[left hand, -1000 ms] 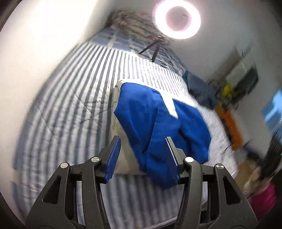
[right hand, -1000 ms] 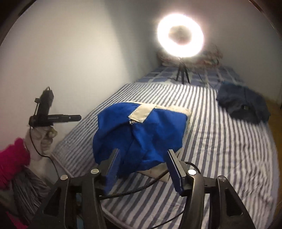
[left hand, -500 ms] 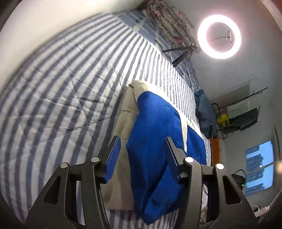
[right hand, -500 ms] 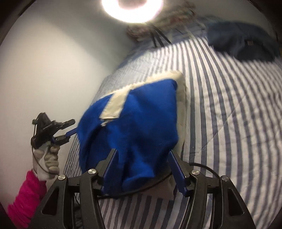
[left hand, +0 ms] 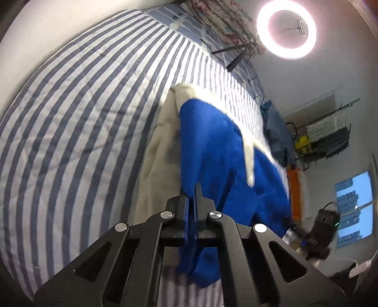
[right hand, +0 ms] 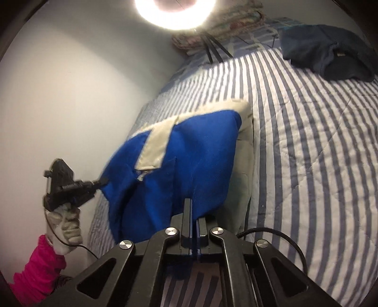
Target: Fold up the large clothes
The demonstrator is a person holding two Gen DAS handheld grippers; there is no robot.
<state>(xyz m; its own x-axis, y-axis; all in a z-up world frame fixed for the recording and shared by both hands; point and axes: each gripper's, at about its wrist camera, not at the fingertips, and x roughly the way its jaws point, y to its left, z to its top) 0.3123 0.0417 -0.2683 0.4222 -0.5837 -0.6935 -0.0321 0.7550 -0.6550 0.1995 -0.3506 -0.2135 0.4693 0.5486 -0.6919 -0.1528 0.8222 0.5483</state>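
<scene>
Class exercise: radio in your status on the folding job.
Left tool and right tool both shut on blue garment. Garment bunched on striped bed. Dark garment lies apart, nothing blocking.

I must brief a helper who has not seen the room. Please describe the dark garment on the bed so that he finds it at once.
On the striped bed, look toward the far end, near the ring light. The dark garment lies crumpled there by itself. It is navy, much duller than the blue jacket, which has cream panels and lies at the near end.

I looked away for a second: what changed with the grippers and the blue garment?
Both grippers dropped toward the bed and shut: the left gripper and right gripper each now pinch the near edge of the blue garment. The dark garment and ring light stayed put.
</scene>
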